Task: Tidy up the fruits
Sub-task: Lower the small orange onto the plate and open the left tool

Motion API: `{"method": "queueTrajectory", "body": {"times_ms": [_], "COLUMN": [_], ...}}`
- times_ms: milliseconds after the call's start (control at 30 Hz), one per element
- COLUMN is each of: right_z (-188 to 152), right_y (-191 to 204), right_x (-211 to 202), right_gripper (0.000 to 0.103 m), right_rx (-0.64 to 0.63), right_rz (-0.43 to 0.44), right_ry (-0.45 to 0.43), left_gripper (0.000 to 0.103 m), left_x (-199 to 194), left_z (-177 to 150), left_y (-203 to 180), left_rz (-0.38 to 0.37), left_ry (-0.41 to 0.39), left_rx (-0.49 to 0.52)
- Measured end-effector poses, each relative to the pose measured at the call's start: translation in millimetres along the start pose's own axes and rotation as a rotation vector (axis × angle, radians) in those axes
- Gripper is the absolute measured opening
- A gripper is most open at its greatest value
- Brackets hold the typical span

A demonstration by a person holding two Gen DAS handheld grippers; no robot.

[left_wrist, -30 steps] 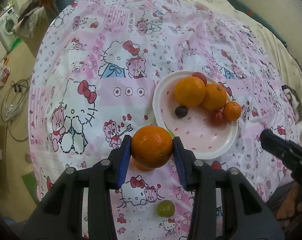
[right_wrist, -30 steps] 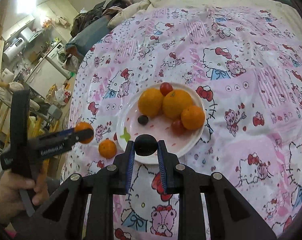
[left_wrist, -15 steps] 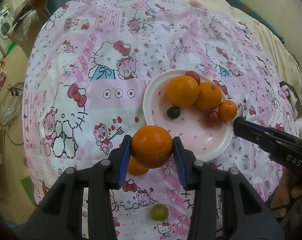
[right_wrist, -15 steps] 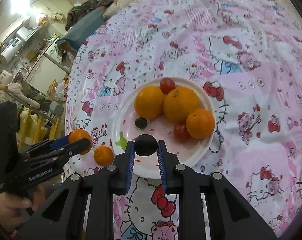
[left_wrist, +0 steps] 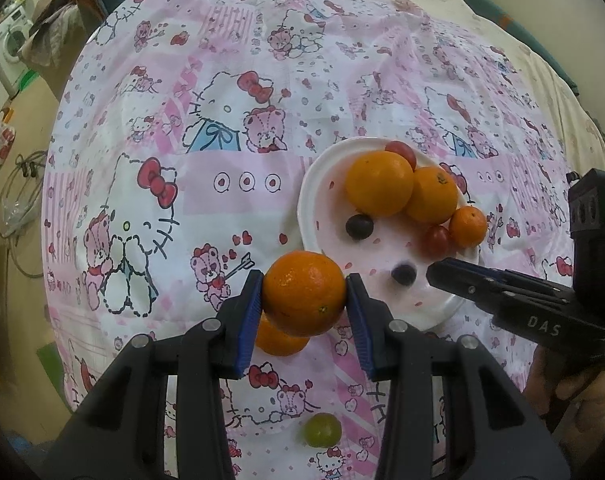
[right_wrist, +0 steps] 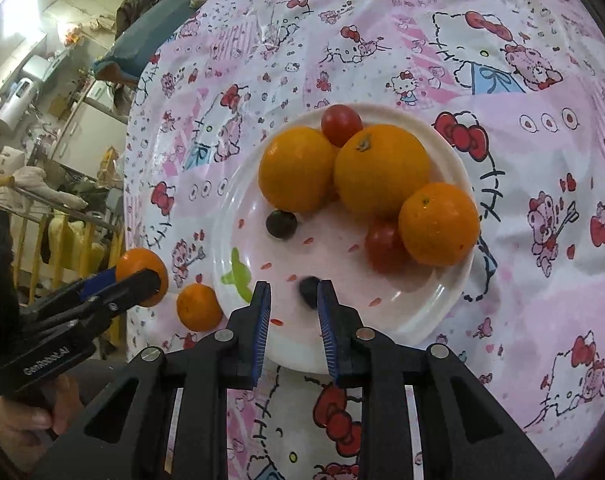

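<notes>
My left gripper [left_wrist: 304, 294] is shut on an orange [left_wrist: 304, 294] and holds it above the cloth, just left of the white plate [left_wrist: 310, 192]. My right gripper [right_wrist: 293, 298] is open over the plate's near rim [right_wrist: 294, 356]. A dark grape [right_wrist: 308, 290], blurred, lies on the plate between its fingers; it also shows in the left wrist view [left_wrist: 404, 274]. The plate holds three oranges [right_wrist: 382, 168], two red tomatoes [right_wrist: 341, 124] and another dark grape [right_wrist: 281, 224]. A small orange [right_wrist: 198, 306] lies on the cloth beside the plate.
A green grape [left_wrist: 322, 430] lies on the pink Hello Kitty cloth [left_wrist: 222, 120] near my left gripper. The cloth's left edge drops to a floor with a washing machine [left_wrist: 6, 44] and clutter. A drying rack [right_wrist: 42, 220] stands beyond the edge.
My right gripper has opened and let go of the dark grape, which now lies on the plate. My left gripper still holds the orange beside the plate.
</notes>
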State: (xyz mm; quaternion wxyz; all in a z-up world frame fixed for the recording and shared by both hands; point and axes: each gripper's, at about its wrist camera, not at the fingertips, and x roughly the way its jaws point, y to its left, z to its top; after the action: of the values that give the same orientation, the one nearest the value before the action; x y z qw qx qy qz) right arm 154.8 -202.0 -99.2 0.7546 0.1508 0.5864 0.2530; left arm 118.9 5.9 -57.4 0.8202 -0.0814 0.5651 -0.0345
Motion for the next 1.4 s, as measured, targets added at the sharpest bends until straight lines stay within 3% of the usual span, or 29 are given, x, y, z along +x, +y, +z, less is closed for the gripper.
{"method": "queueTrajectory", "body": {"times_ms": [433, 533, 567, 600, 767, 1100, 1333, 1367, 1400], "right_z": [-2.0, -2.2, -2.6, -2.9, -1.5, -2.0, -1.5, -1.6, -1.5], "right_y": [-33.2, -41.3, -44.9, -46.3, -47.9, -63.2, -57.6, -57.3, -57.1], "right_x": [-52.5, -59.0, -61.8, -63.7, -68.8, -76.6, -77.1, -76.4, -75.7], "right_gripper": [0.029, 0.043, 0.06, 0.068, 0.068, 0.069, 0.069, 0.069, 0.069], "right_rx": [0.109, 0.138, 0.154, 0.163, 0.153, 0.193, 0.172, 0.171, 0.174], "right_rz": [-0.006, -0.009, -0.009, -0.006, -0.032, -0.04, -0.035, -0.037, -0.036], "right_ry": [-0.127, -0.149, -0.159, -0.167, -0.188, -0.198, -0.194, -0.192, -0.19], "left_gripper": [0.037, 0.037, 0.037, 0.037, 0.037, 0.038, 0.039, 0.048, 0.064], "left_x": [18.8, 30.8, 33.4, 36.7, 53.7, 78.3, 87.0, 87.0, 86.4], "left_z": [13.9, 15.4, 15.4, 15.6, 15.8, 20.6, 18.6, 17.9, 17.3], "left_y": [-2.9, -20.4, -25.7, -32.5, -61.9, -78.7, -80.9, -80.9, -81.2], "left_rz": [-0.047, -0.074, -0.076, -0.078, -0.096, -0.109, -0.047, -0.056, -0.064], "left_ry": [0.002, 0.023, 0.024, 0.025, 0.046, 0.057, 0.089, 0.092, 0.091], "left_rx": [-0.026, 0.008, 0.021, 0.04, 0.116, 0.12, 0.137, 0.139, 0.142]}}
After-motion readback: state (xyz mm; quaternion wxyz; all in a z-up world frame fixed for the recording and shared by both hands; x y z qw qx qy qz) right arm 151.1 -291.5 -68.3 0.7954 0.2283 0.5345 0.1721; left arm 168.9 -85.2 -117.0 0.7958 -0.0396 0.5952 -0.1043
